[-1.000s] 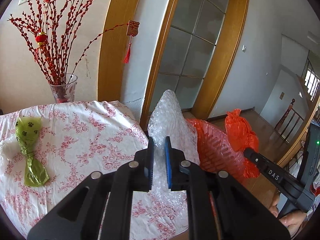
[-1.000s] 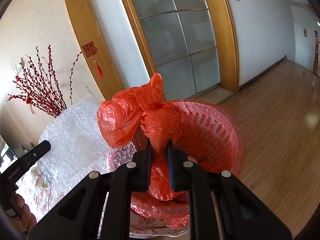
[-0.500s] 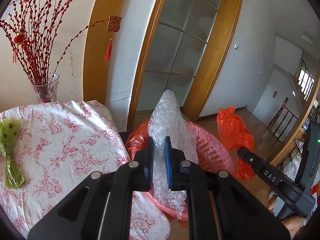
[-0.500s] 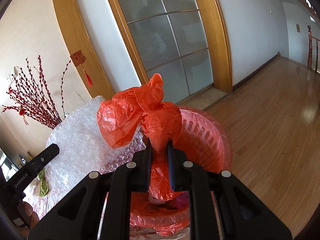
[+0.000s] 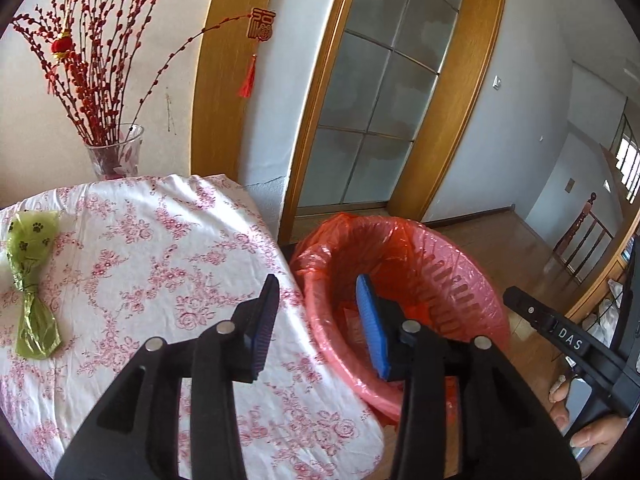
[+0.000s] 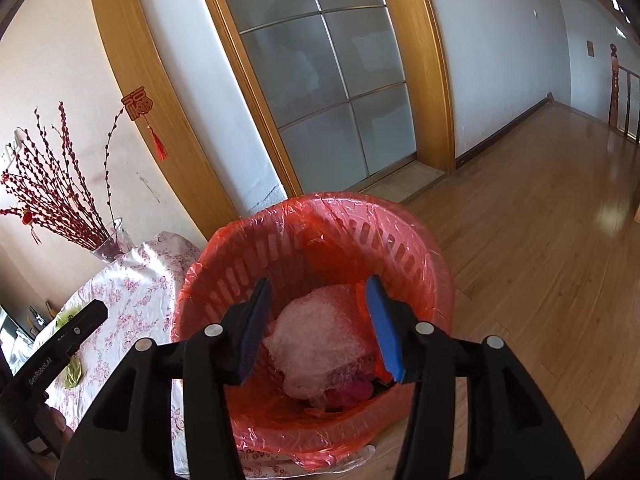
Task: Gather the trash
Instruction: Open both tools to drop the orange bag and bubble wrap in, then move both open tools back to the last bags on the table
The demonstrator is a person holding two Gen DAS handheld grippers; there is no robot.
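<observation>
Floral tablecloth is sitting left of the bin; your left tongs and right tongs are gaping wide, holding nothing. Green bag is lying far left, lengthwise near-to-far, closer to your left hand.

I see a worktop under a floral cloth, a glass vase of red branches at its far edge, a frosted glass door and wooden floor beyond.

"DAS" stands in white on the black right gripper; "GenRobot.AI" runs along the left gripper; a red 福 charm (tasselled) hangs beside the door frame.
</observation>
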